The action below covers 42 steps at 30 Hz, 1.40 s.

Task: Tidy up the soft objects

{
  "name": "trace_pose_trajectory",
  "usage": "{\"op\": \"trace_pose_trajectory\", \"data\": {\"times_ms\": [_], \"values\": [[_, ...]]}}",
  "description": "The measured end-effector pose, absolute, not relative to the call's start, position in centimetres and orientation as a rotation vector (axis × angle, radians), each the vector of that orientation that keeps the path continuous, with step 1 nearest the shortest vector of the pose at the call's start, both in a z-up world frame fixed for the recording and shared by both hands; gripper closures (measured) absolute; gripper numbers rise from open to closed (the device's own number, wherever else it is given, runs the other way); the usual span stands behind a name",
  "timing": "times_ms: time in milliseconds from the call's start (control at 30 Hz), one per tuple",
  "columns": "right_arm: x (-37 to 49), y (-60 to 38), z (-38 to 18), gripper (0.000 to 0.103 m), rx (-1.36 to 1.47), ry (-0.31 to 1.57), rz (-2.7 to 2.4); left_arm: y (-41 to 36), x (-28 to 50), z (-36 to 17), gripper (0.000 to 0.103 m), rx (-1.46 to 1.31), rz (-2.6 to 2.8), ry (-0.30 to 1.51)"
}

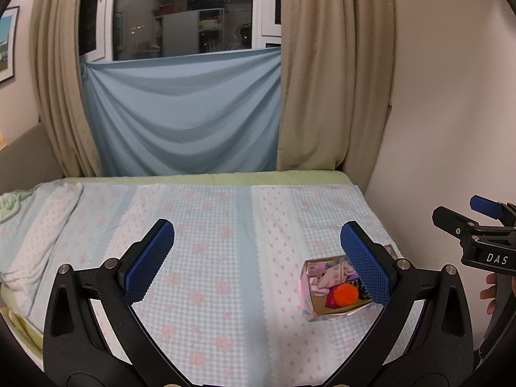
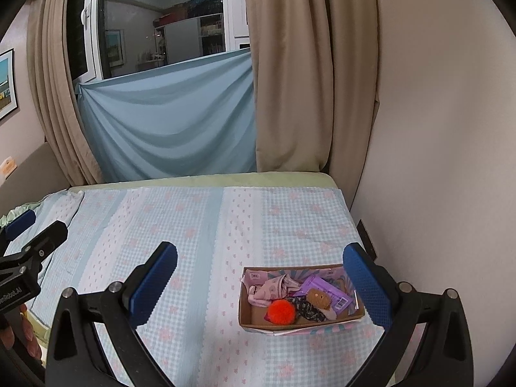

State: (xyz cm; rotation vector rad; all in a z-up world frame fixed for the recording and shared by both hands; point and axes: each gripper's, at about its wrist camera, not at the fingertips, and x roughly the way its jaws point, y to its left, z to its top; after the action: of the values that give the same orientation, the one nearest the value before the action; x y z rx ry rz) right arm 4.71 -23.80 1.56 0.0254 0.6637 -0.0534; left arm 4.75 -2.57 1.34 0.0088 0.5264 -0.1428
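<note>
Through the left wrist we see our left gripper (image 1: pixel 258 254) spread wide and empty above the blue checked bedspread (image 1: pixel 206 258). Through the right wrist, our right gripper (image 2: pixel 259 283) is equally spread over the small paper-lined cardboard box (image 2: pixel 258 322) holding the fluffy orange pompom (image 2: pixel 281 312); we should descend squarely and pinch gently.

Beige curtains (image 2: pixel 306 80) frame a window (image 1: pixel 180 13), blue sheet (image 1: pixel 183 113) draped below, framed picture (image 2: pixel 6 84) on the left wall.
</note>
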Motion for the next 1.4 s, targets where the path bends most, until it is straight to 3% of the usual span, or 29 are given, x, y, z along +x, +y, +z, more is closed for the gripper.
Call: {"op": "trace_pose_trajectory", "data": {"times_ms": [1400], "values": [[5.28,-23.59,1.44,0.001,0.026,0.662,-0.049,-2.09,4.69,0.93,0.0,0.004,-0.118,0.521]]}}
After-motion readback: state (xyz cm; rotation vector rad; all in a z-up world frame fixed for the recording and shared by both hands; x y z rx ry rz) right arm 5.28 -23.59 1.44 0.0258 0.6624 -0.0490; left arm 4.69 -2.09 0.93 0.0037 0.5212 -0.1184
